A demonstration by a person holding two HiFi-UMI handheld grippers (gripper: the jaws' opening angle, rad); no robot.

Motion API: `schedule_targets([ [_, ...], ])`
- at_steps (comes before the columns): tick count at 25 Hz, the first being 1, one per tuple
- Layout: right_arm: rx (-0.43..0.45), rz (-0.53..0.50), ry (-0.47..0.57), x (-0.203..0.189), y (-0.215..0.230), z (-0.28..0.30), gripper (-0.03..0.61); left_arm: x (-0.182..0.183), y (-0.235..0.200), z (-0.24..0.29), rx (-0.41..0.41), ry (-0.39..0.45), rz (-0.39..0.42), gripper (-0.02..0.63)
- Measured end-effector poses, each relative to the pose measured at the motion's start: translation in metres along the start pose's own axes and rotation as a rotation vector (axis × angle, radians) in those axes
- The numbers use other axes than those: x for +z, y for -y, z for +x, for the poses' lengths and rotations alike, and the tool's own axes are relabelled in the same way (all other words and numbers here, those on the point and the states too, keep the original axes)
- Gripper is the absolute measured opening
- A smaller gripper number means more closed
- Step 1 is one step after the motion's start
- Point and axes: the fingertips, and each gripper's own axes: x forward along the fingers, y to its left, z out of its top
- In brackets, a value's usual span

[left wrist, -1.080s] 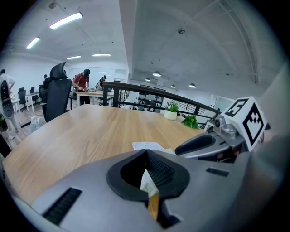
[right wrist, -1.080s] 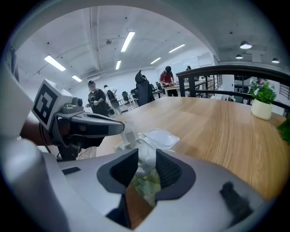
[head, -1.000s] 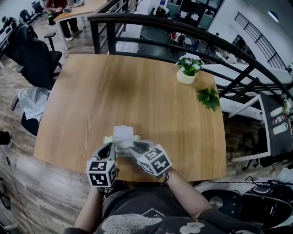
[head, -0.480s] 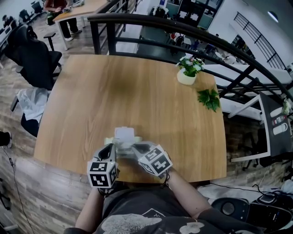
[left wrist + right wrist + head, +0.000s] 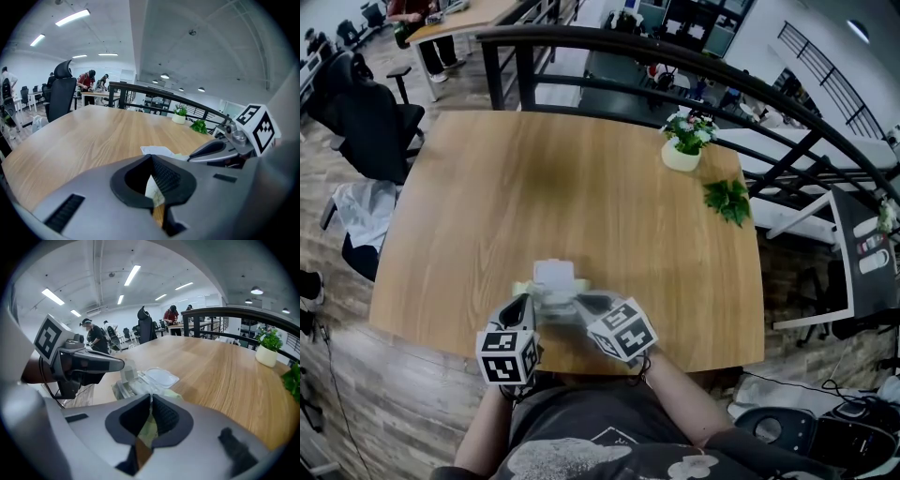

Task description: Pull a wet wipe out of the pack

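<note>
The pale green wet wipe pack lies near the table's front edge, its white lid flipped open away from me. My left gripper is at the pack's left end with its jaws shut, and a whitish edge of the pack shows between its pads. At the right end my right gripper is shut as well, pale green wrap showing in its throat. The right gripper view has the pack, the lid and the left gripper's tip. No wipe stands clear of the pack.
The wooden table stretches away from me. A potted plant and a green sprig sit at its far right. A black railing runs behind it. An office chair stands to the left.
</note>
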Motion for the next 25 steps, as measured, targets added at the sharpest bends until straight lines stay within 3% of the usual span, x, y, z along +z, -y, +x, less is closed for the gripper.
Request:
schedule_targets([
  [25,-0.024,0.024,-0.002,-0.012,0.011,-0.013,0.035,-0.005,0.000,-0.004,0.029,-0.018,0.030,0.015],
])
